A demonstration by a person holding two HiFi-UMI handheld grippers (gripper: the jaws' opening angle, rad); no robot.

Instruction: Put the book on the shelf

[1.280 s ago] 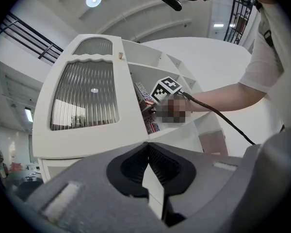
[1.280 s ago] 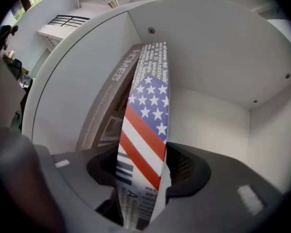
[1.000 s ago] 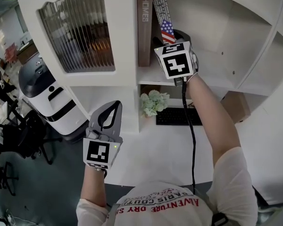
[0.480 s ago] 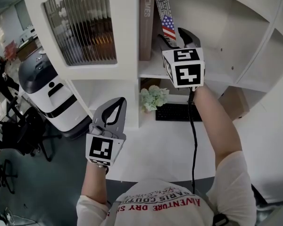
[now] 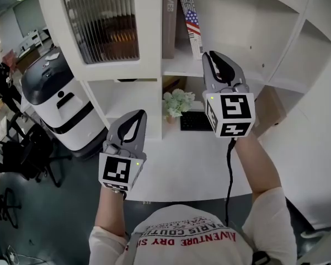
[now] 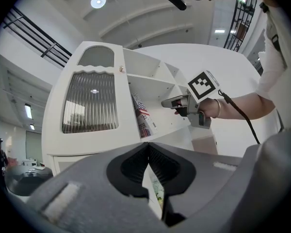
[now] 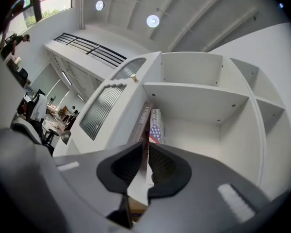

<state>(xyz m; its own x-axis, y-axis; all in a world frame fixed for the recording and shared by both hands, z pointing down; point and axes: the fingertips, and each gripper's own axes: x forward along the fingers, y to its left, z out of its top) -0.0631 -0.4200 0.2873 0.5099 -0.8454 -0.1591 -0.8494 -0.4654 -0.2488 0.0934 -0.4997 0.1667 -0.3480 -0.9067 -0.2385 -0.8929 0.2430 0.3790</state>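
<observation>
The book with a flag cover (image 5: 192, 26) stands on the white shelf (image 5: 179, 68), leaning left against a brown book (image 5: 169, 21). It also shows in the left gripper view (image 6: 143, 118) and the right gripper view (image 7: 156, 125). My right gripper (image 5: 218, 57) hangs just in front of and below that shelf, clear of the book. Its jaws are closing, with only a thin slit and nothing between them (image 7: 147, 147). My left gripper (image 5: 135, 115) is lower left, over the desk, shut and empty (image 6: 148, 147).
A ribbed glass cabinet door (image 5: 102, 21) is left of the books. Below are a white desk (image 5: 193, 164) with a plant (image 5: 176, 101) and a keyboard (image 5: 196, 121). A cardboard box (image 5: 267, 115) sits at right, a white and black machine (image 5: 55, 104) at left.
My right gripper has pulled back and down from the shelf, away from the flag book, and its jaws have come together. The left gripper has barely moved.
</observation>
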